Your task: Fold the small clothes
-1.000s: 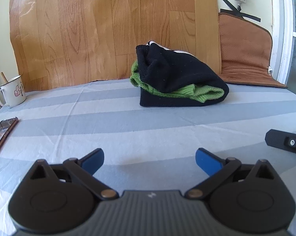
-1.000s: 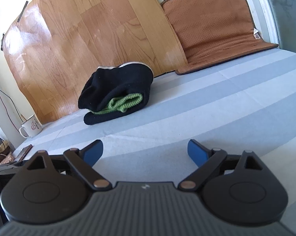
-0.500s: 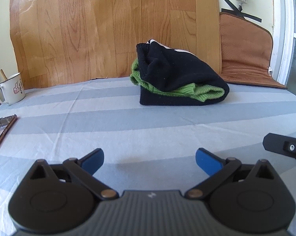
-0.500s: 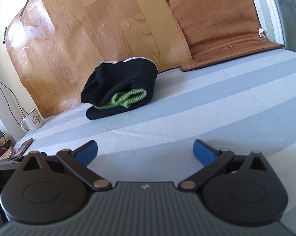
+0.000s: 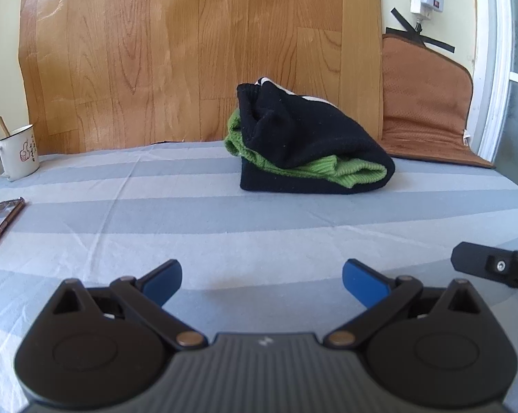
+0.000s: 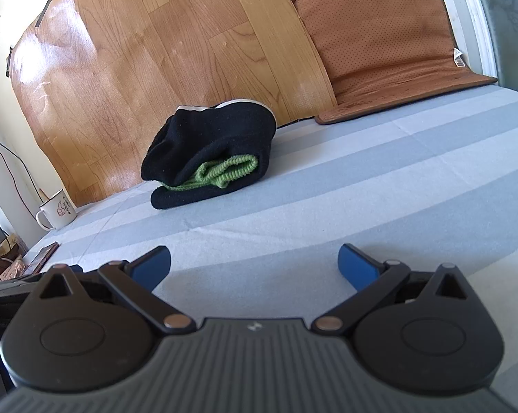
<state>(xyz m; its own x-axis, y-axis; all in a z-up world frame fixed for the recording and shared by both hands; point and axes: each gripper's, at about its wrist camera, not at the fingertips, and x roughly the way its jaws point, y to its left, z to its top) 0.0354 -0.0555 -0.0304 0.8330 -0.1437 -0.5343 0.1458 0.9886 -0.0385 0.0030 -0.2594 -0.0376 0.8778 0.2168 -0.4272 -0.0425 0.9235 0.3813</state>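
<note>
Bed (image 5: 190, 220) covered by a sheet in pale grey-blue and white stripes, lightly creased. Landmark: folded black-and-green garment (image 5: 310, 151) lying near the bed's far edge. Well to its left, at the same far edge, stands a white enamel mug (image 5: 16, 153); nearer than the mug, at the left border, lies a phone (image 5: 1, 220). Right of the garment, a brown mat (image 5: 431, 148) rests on the bed.

The right gripper (image 6: 254, 265) is wide open over the striped sheet (image 6: 362, 179). The folded black and green clothes (image 6: 214, 161) lie far ahead.
</note>
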